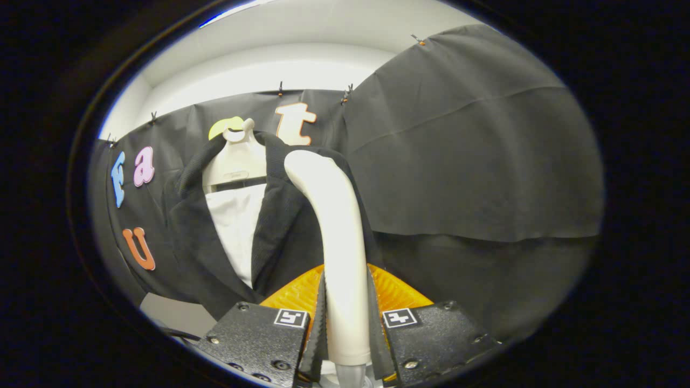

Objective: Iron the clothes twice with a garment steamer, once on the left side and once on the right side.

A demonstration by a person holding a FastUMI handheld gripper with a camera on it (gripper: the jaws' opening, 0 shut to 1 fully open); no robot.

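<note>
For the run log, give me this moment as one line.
gripper: shut on steamer handle | steamer head: raised against dark jacket | jacket: on hanger, over white shirt | stroke: cannot tell

Smooth, glossy plastic steamer handle (337,226); dark, matt woven cloth jacket (280,231); smooth plastic hanger (235,159).

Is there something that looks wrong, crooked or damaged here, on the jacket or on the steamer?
Nothing stands out. The gripper is shut on the steamer handle, which stands upright between the fingers. Beyond it, the dark jacket hangs open on its pale hanger over a white shirt, with no visible damage.
</note>
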